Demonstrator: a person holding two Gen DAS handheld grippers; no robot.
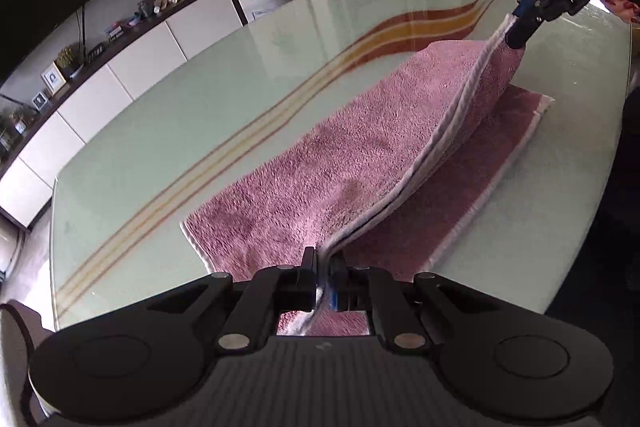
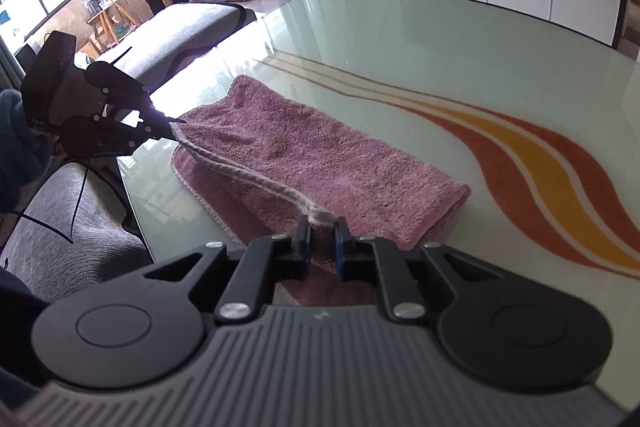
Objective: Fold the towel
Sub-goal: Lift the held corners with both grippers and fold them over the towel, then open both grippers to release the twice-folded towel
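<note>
Towel (image 1: 320, 171) on desk (image 1: 200, 99), already doubled once. My left tool (image 1: 323, 263) clenched on one corner of near white-trimmed edge, right tool (image 2: 322, 227) clenched on other, edge lifted between them. Left: carry edge over far side, lay flat, release.
</note>
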